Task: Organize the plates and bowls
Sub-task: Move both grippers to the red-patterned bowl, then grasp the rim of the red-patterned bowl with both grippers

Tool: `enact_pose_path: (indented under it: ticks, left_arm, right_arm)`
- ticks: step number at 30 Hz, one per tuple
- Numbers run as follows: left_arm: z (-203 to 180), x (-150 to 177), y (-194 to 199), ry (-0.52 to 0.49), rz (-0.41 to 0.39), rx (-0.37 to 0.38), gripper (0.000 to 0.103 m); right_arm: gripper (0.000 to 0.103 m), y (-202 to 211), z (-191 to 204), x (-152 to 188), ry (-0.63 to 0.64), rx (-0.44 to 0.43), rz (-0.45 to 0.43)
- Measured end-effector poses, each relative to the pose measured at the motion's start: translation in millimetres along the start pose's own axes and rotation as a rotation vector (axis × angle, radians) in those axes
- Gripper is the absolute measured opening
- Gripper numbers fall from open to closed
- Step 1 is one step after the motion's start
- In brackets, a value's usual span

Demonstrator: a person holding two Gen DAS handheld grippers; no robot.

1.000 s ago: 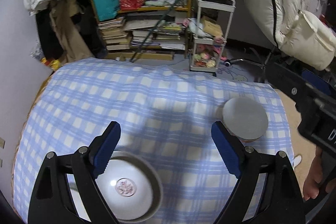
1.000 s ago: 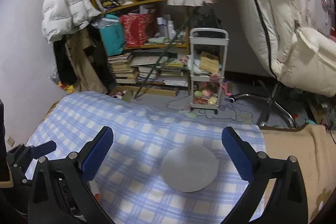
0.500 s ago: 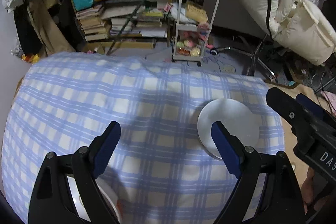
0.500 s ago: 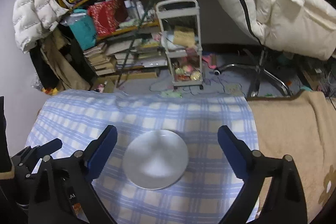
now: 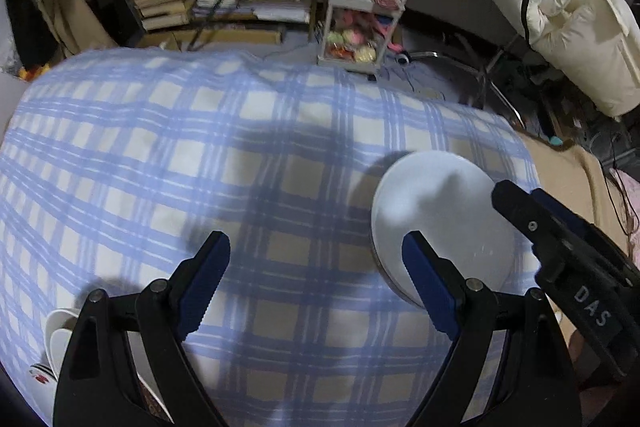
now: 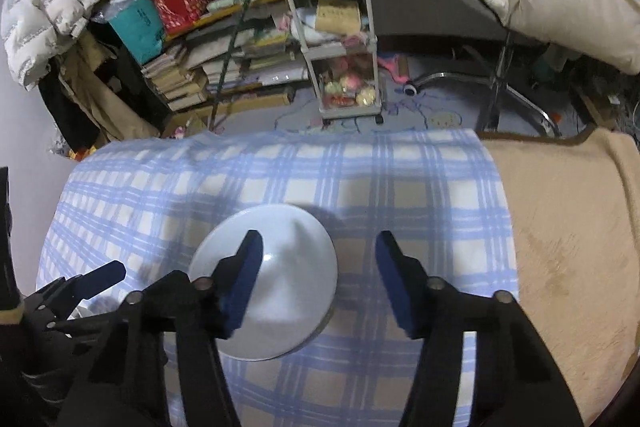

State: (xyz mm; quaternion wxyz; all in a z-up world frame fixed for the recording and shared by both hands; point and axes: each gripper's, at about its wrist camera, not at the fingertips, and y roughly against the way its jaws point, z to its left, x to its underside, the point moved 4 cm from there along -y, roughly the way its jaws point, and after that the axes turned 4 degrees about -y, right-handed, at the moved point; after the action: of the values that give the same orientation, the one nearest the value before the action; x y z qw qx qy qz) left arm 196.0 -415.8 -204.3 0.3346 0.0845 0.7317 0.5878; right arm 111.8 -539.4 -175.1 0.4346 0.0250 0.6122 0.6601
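Observation:
A white plate (image 6: 296, 267) lies upside-up on the blue checked cloth (image 6: 280, 171). My right gripper (image 6: 320, 239) hangs just over the plate's right rim with its jaws closing: the left finger is above the plate, the right finger is past the rim, and neither pad presses on it. In the left wrist view the same plate (image 5: 432, 195) sits to the right of my left gripper (image 5: 316, 243), which is open over bare cloth. A stack of white bowls (image 5: 60, 331) shows at the lower left, mostly hidden behind the left finger.
Beyond the cloth's far edge stand a white wheeled cart (image 6: 340, 47), piles of books (image 6: 224, 67) and a chair base (image 6: 500, 87). A beige blanket (image 6: 560, 227) borders the cloth on the right.
Both grippers have dropped toward the cloth and tipped further down. The plate looms larger, now under the right gripper, whose jaws have narrowed. The bowls slid to the left view's lower corner.

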Motion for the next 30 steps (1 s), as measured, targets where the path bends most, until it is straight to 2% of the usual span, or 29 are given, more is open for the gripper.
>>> enact_pose_path:
  ticks: [4, 7, 9, 10, 11, 12, 14, 18, 20, 22, 24, 30]
  left_arm:
    - [-4.2, -0.9, -7.6, -0.005, 0.018, -0.002, 0.084]
    - [-6.2, -1.2, -14.4, -0.004, 0.046, 0.011, 0.07]
    - [-8.1, -1.2, -18.5, -0.007, 0.052, 0.018, 0.051]
    - [-10.2, -1.6, -20.9, -0.013, 0.052, 0.035, 0.045]
    - [-10.7, -1.9, -23.4, -0.01, 0.06, 0.046, 0.041]
    - [-10.8, -2.1, -26.4, -0.003, 0.07, 0.052, 0.04]
    - [-10.3, -2.8, -32.5, 0.014, 0.087, 0.067, 0.038]
    - [-15.6, -4.2, -42.3, 0.002, 0.13, 0.115, 0.022]
    - [-21.6, -4.8, -44.9, -0.031, 0.138, 0.119, 0.017]
    - [-27.6, -3.0, -43.3, -0.063, 0.131, 0.117, 0.014]
    - [-32.0, 0.3, -39.0, -0.085, 0.118, 0.081, 0.014]
    - [-14.6, 7.2, -20.1, -0.047, 0.111, 0.069, 0.014]
  right_arm:
    - [0.052, -13.0, -8.1, 5.3, -0.036, -0.009, 0.054]
    - [0.045, -22.3, -12.3, 9.7, -0.068, -0.035, 0.098]
    - [0.036, -29.7, -14.7, 12.7, -0.084, -0.031, 0.132]
    - [0.034, -32.4, -15.4, 14.4, -0.088, -0.03, 0.142]
    - [0.028, -35.1, -15.8, 15.9, -0.09, -0.032, 0.149]
    - [0.023, -37.4, -15.3, 17.4, -0.09, -0.047, 0.154]
    - [0.019, -42.1, -14.5, 20.3, -0.099, -0.076, 0.176]
    - [0.018, -53.3, -14.3, 26.0, -0.126, -0.106, 0.202]
    - [0.018, -57.7, -12.8, 29.1, -0.122, -0.106, 0.216]
    - [0.018, -56.0, -12.6, 30.6, -0.123, -0.117, 0.209]
    - [0.018, -50.2, -11.0, 31.0, -0.131, -0.134, 0.197]
    - [0.018, -35.9, 5.7, 33.7, -0.096, -0.143, 0.175]
